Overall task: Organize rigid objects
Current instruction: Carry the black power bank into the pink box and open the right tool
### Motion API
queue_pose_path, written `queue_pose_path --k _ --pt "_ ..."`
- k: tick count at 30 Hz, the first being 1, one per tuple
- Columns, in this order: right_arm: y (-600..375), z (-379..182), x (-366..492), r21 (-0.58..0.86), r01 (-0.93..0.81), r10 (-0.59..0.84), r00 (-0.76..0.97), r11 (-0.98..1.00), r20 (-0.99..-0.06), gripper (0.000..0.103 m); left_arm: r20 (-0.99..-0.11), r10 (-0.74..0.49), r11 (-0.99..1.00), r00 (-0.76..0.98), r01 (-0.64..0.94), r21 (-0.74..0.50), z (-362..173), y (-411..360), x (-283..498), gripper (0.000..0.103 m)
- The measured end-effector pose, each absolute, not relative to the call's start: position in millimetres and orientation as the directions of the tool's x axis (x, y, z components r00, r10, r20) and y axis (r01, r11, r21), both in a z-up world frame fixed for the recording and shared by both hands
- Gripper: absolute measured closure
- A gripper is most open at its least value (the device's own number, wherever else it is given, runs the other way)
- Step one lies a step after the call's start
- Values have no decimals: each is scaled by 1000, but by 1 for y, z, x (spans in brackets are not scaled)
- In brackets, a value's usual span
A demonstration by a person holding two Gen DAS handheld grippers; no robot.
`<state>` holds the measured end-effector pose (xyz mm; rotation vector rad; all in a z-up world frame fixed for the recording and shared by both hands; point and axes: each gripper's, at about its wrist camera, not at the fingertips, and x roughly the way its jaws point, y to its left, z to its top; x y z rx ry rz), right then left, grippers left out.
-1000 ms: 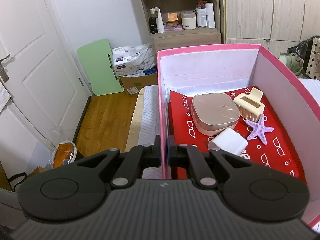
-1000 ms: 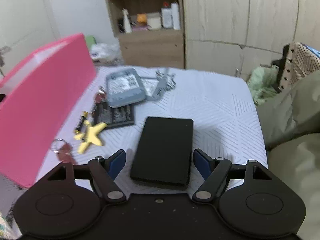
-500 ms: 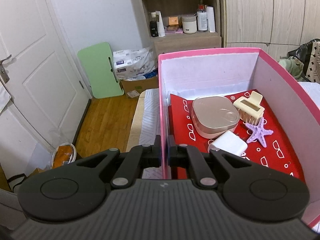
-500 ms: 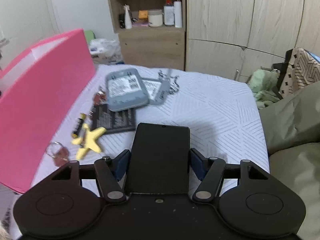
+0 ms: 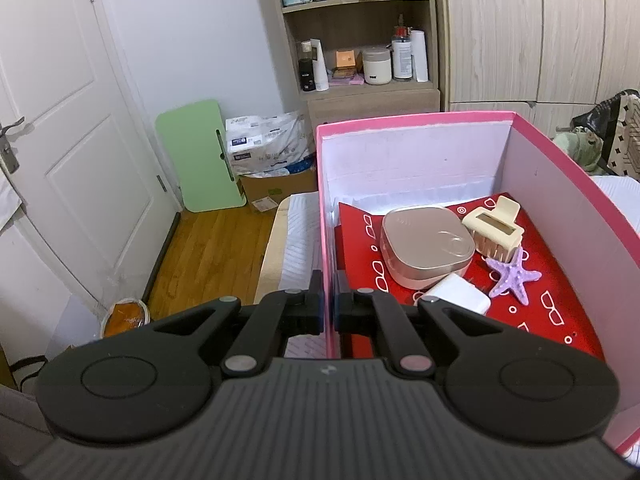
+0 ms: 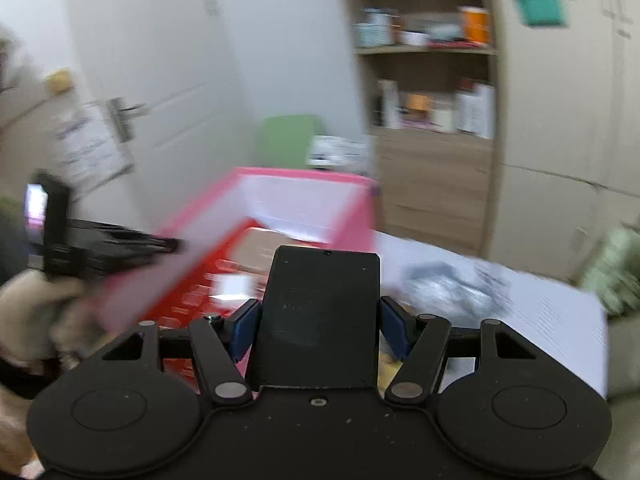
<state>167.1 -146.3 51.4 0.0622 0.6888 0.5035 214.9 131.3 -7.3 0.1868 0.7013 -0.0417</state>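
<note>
Left gripper (image 5: pixel 328 312) clamped on pink box (image 5: pixel 560 168) near wall. Right gripper (image 6: pixel 320 328) pinching black phone (image 6: pixel 320 312), raised beside box. White quilted bed (image 6: pixel 552 312) beneath. Beyond: wood floor (image 5: pixel 212 248), white door (image 5: pixel 60 140), shelf unit (image 5: pixel 360 40).

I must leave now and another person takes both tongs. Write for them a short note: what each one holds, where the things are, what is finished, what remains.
Left tongs: shut on the near left wall of the pink box.
Right tongs: shut on a black phone, held above the bed beside the box.
Done, in the box: pink case, cream hair clip, purple starfish, white charger.
Left: put the phone into the box; then the grey things on the bed, too blurred to name.
</note>
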Motion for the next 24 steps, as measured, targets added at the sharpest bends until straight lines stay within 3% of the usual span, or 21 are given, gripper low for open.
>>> queue_pose_path --k 3,9,15,21,24 --pt "-115 66 179 220 -528 535 572 820 -621 34 -645 26 984 764 96 154 -8 132 214 99" --pt "-55 55 221 209 -680 546 328 703 -771 34 -645 26 984 764 94 151 -8 132 214 99" --pt "-19 27 245 255 -791 575 145 557 -805 34 -645 27 984 764 95 153 -7 131 214 99" --pt "21 8 263 197 -886 452 16 421 -892 34 -640 25 984 768 95 152 -6 132 213 99" --pt "33 3 269 235 -902 427 -64 362 -902 34 -637 19 985 771 94 144 -7 132 214 99"
